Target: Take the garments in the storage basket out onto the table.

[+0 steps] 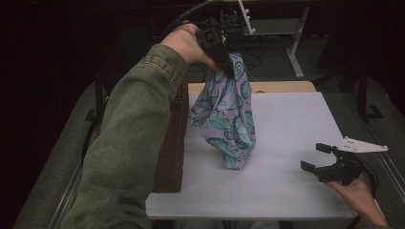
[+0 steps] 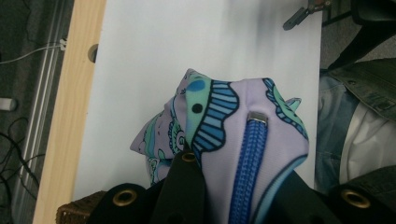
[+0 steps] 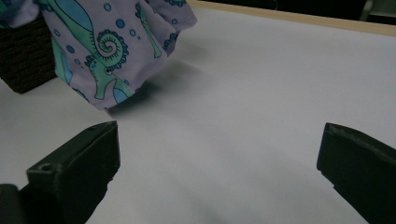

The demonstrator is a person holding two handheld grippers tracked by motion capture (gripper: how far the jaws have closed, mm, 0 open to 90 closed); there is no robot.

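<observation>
Item: one patterned cloth pouch (image 1: 225,112), lilac with green and blue seahorse print, fitted with a blue zipper (image 2: 249,163). Location: hanging in the air over the middle of the white counter (image 1: 286,129), its lowest corner just above or barely touching the surface; which of the two cannot be told. Holder: left gripper (image 1: 224,50), raised high at the far side, jaws clamped on the pouch's top edge beside the zipper end. Second tool: right gripper (image 1: 325,160), low at the near right of the counter, jaws spread wide with nothing between them, pointing toward the pouch and well apart from it. Adjacent: one dark woven basket (image 1: 172,143) at the left edge of the counter, just beside the hanging cloth; a green sleeve (image 1: 124,152) crosses in front of it. Status, as judged: the pouch is lifted out and held up, so the pick-up is done; the laying flat or second grip by the free gripper is not yet begun, and the pouch hangs bunched and folded.
</observation>
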